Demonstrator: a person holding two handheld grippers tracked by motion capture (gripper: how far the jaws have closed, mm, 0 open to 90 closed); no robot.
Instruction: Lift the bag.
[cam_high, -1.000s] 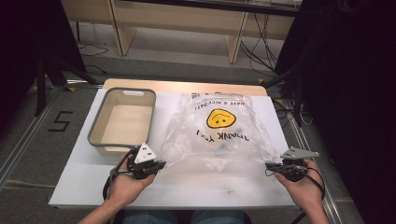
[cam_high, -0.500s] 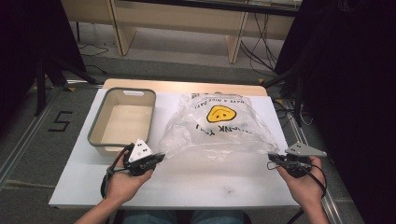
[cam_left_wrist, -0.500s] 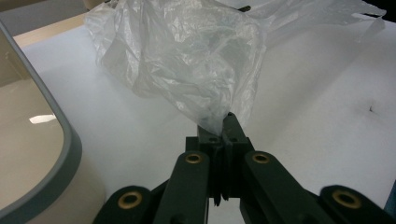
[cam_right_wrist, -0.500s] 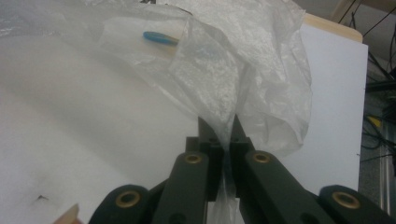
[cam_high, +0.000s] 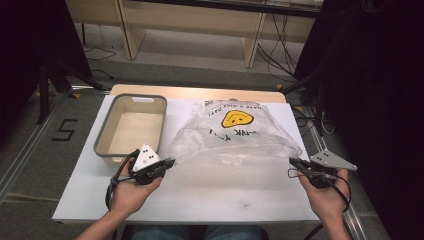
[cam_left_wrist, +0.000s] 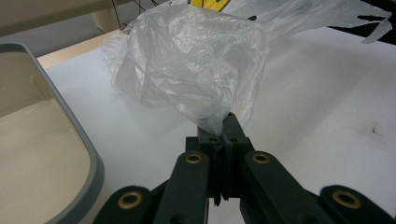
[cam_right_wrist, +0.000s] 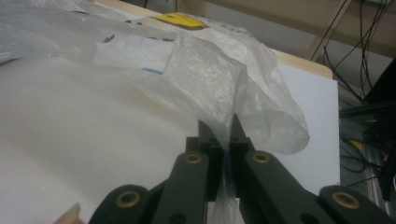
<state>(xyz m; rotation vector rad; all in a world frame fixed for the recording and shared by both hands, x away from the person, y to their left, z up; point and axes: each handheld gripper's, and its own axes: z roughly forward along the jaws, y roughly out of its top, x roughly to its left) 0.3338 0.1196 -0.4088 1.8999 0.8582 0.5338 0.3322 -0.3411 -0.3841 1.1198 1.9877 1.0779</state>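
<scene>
Overhead view, two close jaw-level views

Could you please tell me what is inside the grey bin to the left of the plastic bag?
The grey bin shows just its bare cream floor; nothing lies in it. The plastic bag sits beside it on the white table, not over it. The bin's near corner is covered by the left tool.

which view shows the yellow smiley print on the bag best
The high view: the yellow smiley on the plastic bag faces the camera whole, with lettering around it. The right gripper view catches it far off, at a flat angle. The left gripper view shows a yellow sliver at the top edge.
</scene>
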